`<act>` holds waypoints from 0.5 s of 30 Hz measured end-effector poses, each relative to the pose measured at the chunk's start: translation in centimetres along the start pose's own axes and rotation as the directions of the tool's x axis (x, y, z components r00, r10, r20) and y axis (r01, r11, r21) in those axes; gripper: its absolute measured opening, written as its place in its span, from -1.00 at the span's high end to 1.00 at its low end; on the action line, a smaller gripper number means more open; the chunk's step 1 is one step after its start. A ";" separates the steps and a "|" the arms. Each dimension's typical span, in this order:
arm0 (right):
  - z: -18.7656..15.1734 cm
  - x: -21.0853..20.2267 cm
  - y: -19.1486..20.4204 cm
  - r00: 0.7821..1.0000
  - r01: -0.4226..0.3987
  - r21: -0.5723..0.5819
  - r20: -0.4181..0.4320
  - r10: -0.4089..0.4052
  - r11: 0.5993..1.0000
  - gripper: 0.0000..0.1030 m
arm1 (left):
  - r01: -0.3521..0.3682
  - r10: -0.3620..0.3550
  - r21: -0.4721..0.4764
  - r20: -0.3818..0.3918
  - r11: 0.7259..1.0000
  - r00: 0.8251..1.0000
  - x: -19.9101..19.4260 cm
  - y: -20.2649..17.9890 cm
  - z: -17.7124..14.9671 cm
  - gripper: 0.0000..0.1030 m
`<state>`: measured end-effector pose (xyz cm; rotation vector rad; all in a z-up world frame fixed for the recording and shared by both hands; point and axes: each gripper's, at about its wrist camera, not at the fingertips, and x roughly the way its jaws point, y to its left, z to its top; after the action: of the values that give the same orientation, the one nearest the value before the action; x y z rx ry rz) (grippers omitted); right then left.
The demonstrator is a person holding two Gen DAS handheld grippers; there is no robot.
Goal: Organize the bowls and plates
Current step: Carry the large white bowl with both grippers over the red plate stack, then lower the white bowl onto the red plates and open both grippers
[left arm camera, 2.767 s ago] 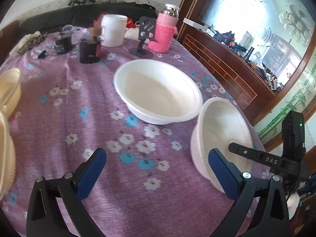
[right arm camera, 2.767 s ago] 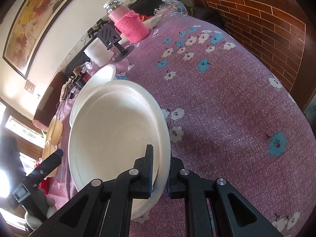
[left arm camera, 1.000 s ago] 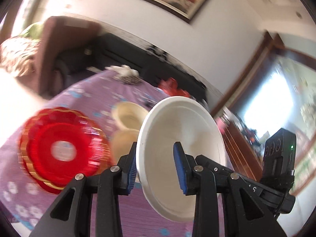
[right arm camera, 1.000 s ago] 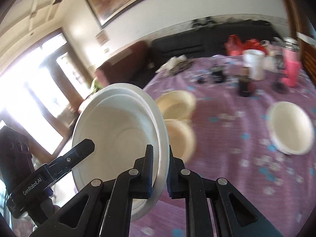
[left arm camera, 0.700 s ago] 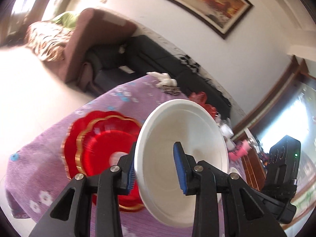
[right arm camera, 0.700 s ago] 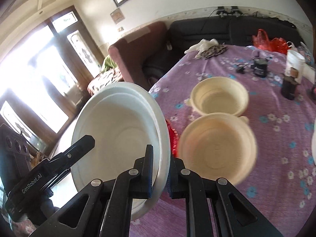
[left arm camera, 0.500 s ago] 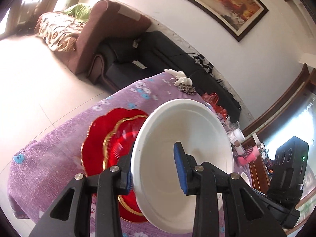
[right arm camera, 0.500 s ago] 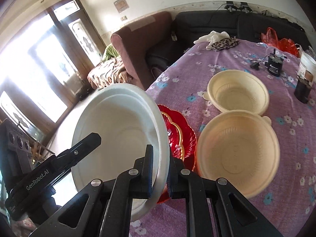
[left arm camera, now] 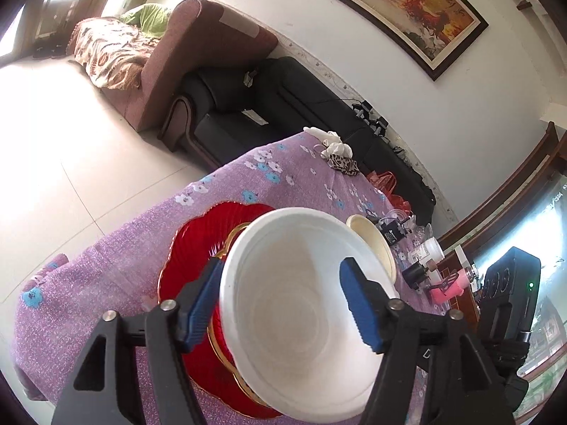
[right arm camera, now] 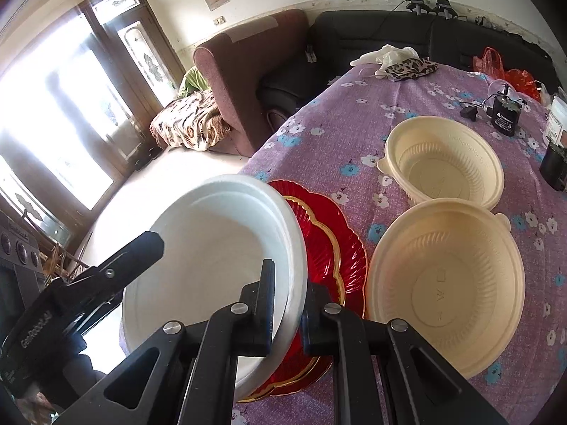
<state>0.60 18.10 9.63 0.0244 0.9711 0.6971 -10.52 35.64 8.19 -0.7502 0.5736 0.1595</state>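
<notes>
My right gripper [right arm camera: 287, 304] is shut on the rim of a white foam bowl [right arm camera: 212, 258] and holds it tilted over stacked red plates [right arm camera: 329, 244] with gold rims at the table's near corner. In the left wrist view the same white bowl [left arm camera: 301, 315] sits between the blue pads of my left gripper [left arm camera: 283, 304], which is open; the pads stand apart from the rim. The red plates [left arm camera: 198, 248] lie under it. Two cream plastic bowls [right arm camera: 446, 276] [right arm camera: 443, 159] stand right of the plates.
The table has a purple flowered cloth [right arm camera: 354, 124]. At its far side are a black charger [right arm camera: 505, 115], a jar, a pink-sleeved bottle [left arm camera: 450, 287] and a leopard cloth [right arm camera: 407, 67]. Sofas [left arm camera: 212, 53] and floor lie beyond the table edge.
Both grippers have carried the white bowl from the far side to over the red plates and lowered it. My left gripper, shut on the bowl before, has opened.
</notes>
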 end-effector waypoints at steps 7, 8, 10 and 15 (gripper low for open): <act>0.1 -1.4 -0.5 0.998 -0.004 0.015 0.061 0.003 1.000 0.23 | -0.027 0.026 0.024 0.061 0.999 0.998 -1.2 -0.6 0.3 -0.41; 0.2 -1.8 -0.5 0.997 0.003 0.011 0.080 -0.004 1.000 0.02 | -0.034 0.032 0.024 0.070 0.999 0.997 -1.4 -0.7 0.4 -0.41; 0.3 -2.5 -0.6 0.994 0.007 0.004 0.106 -0.007 1.000 -0.02 | -0.050 0.047 0.025 0.091 0.998 0.995 -1.9 -0.8 0.5 -0.41; 0.0 -5.1 -1.2 0.985 0.016 -0.001 0.171 -0.015 1.000 -0.02 | -0.075 0.068 0.042 0.141 0.996 0.988 -3.4 -1.7 0.5 -0.51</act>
<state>-0.62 14.30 13.07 0.0732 0.8047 0.6705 -12.59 34.98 11.31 -0.6675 0.4701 0.2617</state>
